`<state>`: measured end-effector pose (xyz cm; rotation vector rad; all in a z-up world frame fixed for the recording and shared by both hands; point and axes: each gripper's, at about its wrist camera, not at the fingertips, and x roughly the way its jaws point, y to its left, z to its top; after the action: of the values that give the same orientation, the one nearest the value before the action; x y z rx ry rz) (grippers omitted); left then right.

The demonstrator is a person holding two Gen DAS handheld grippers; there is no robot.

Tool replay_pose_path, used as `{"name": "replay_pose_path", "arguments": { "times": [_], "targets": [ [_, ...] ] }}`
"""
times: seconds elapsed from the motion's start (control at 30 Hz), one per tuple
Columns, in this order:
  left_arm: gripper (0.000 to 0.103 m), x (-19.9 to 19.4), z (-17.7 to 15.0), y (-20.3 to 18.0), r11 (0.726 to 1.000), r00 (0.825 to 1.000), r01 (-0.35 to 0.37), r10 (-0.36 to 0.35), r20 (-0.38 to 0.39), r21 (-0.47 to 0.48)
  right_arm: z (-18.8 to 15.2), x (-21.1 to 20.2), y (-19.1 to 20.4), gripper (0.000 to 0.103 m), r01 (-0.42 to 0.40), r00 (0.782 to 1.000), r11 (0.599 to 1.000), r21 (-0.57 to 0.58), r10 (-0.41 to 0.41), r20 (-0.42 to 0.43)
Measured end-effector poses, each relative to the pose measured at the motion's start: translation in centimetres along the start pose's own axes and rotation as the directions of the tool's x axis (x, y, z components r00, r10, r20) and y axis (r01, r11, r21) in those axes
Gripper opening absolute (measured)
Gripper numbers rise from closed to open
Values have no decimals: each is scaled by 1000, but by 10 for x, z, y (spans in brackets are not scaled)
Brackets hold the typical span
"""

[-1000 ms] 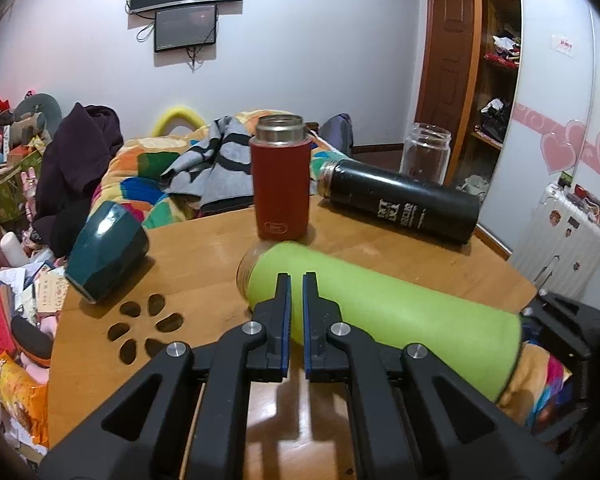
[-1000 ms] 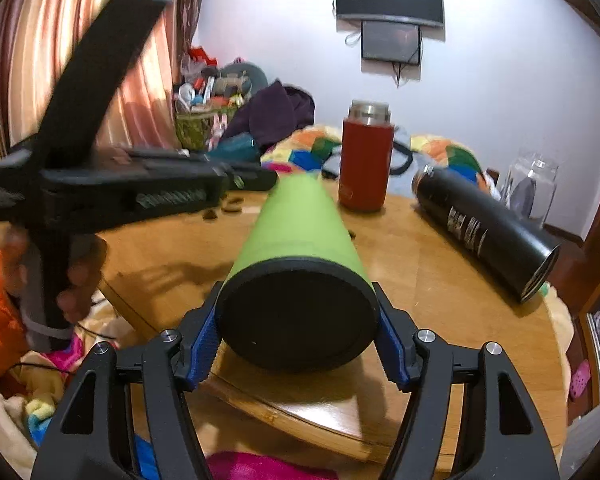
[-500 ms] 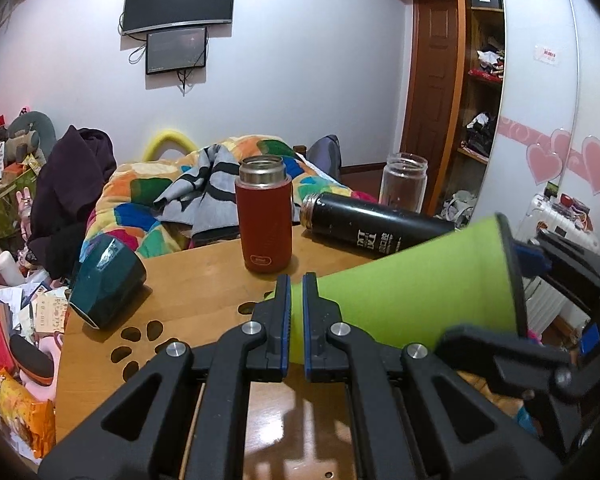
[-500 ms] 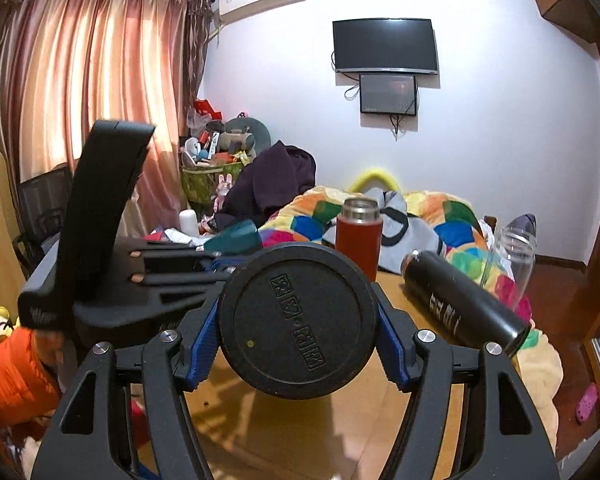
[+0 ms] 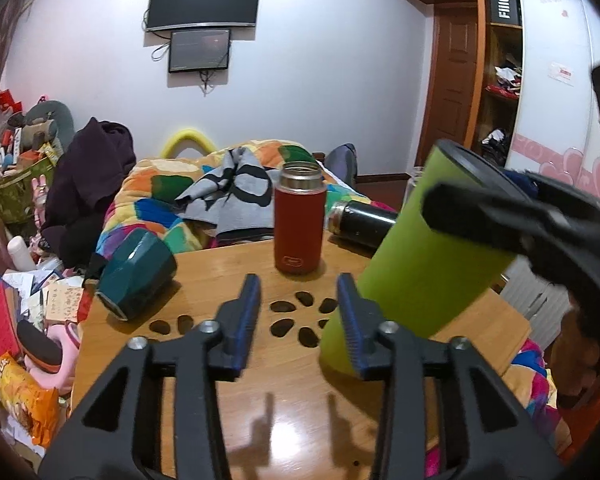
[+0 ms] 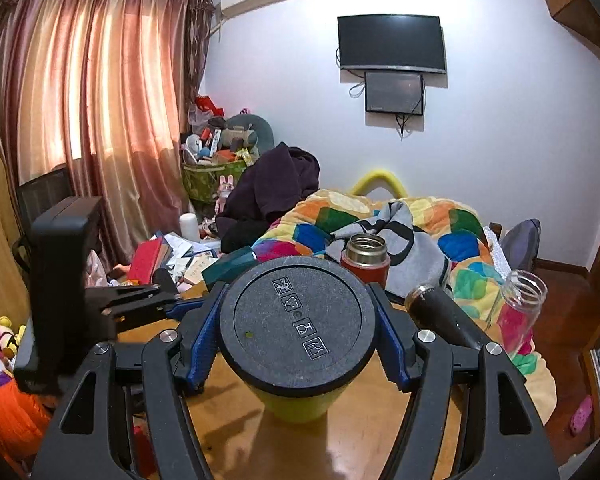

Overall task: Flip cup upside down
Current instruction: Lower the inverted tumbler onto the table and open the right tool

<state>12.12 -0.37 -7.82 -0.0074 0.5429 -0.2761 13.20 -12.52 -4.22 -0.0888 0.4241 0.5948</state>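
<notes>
The lime-green cup point(image 5: 420, 264) with a black base point(image 6: 298, 326) leans steeply, its mouth end low by the wooden table point(image 5: 292, 392) and its base up to the right. My right gripper point(image 6: 296, 336) is shut on the cup near its black base; its fingers point(image 5: 500, 220) show in the left wrist view. My left gripper point(image 5: 298, 320) is open and empty, its right finger just in front of the cup's lower end.
On the table stand a red thermos point(image 5: 299, 222), upright, a black flask point(image 5: 364, 222) lying down, a teal mug point(image 5: 134, 276) on its side and a glass jar point(image 6: 520, 312). Paw-shaped holes point(image 5: 300, 316) mark the tabletop. A cluttered bed point(image 5: 220, 184) lies behind.
The right gripper has lifted the cup's base end from lying flat to steeply tilted. The left gripper has opened and let go of the cup's mouth end.
</notes>
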Motion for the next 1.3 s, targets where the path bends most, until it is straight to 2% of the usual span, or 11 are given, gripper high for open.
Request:
{"name": "replay_pose_path", "arguments": {
  "times": [0.1, 0.2, 0.3, 0.37, 0.7, 0.93, 1.3],
  "targets": [
    [61, -2, -4, 5, 1000, 1000, -29, 29, 2, 1, 8, 12, -3, 63, 0, 1000, 1000, 11, 0, -24],
    [71, -3, -9, 8, 999, 999, -48, 48, 0, 0, 14, 22, -5, 63, 7, 999, 1000, 27, -5, -46],
    [80, -2, -13, 13, 998, 998, -63, 63, -8, -13, 18, 30, -7, 63, 15, 998, 999, 37, -13, -62],
    [82, 0, -16, 16, 997, 997, -75, 75, -15, -21, 20, 34, -6, 63, 19, 997, 999, 39, -16, -69],
    [88, 1, -27, 24, 988, 989, -149, 148, -24, -31, 21, 37, 5, 64, 30, 996, 999, 15, -29, -79],
    [89, -6, -29, 22, 988, 988, -154, 154, -9, -25, 16, 44, 0, 64, 17, 992, 998, 55, -10, -123],
    [89, -17, -25, 14, 987, 987, -163, 163, 18, -5, 12, 26, -4, 65, 9, 996, 998, 64, -4, -89]
  ]
}}
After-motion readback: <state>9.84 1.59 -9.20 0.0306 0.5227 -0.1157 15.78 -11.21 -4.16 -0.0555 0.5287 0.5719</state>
